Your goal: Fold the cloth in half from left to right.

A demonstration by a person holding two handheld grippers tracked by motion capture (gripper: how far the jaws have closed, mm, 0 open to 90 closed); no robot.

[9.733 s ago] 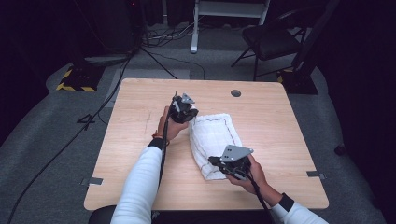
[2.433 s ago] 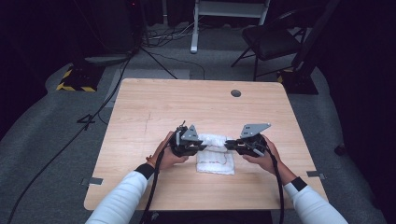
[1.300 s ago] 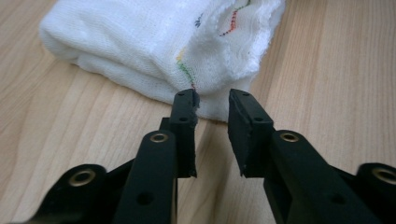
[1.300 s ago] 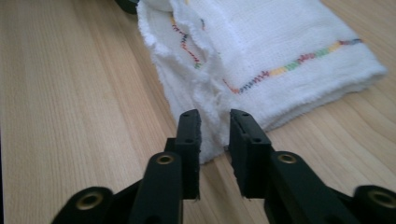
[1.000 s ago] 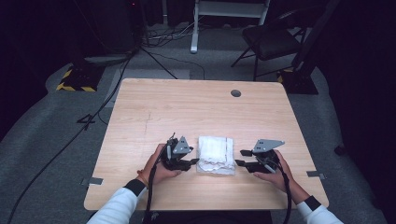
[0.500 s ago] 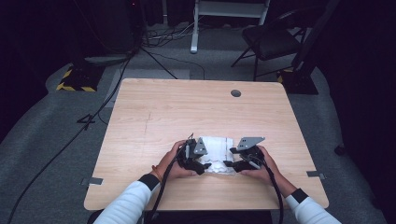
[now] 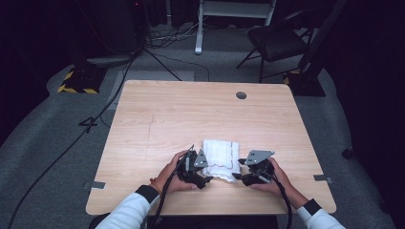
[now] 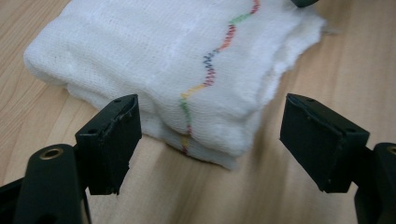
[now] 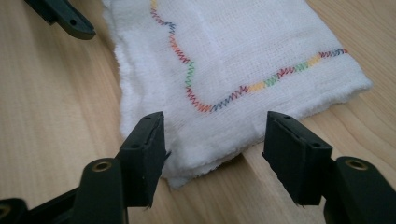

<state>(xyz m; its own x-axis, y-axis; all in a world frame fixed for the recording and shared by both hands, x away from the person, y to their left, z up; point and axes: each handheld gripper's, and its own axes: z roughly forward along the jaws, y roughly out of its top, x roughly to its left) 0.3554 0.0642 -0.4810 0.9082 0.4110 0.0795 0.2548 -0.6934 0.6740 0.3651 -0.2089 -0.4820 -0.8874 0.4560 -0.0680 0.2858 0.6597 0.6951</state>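
A folded white cloth (image 7: 220,157) with rainbow zigzag stitching lies on the wooden table (image 7: 181,119) near its front edge. My left gripper (image 7: 206,178) is at the cloth's near left corner, open, its jaws straddling the folded corner (image 8: 205,140) without closing on it. My right gripper (image 7: 237,174) is at the near right corner, also open, with the cloth's edge (image 9: 210,158) between its jaws. In the right gripper view the tip of the left gripper (image 9: 60,18) shows at the top left.
The table has a round cable hole (image 7: 241,95) at the back right. A black chair (image 7: 282,38) and a white stand (image 7: 205,24) are on the floor behind the table, with cables (image 7: 95,119) trailing at the left.
The cloth went from a long spread shape to a compact folded square. Both grippers drew apart about a second ago, then came back in to the cloth's near corners.
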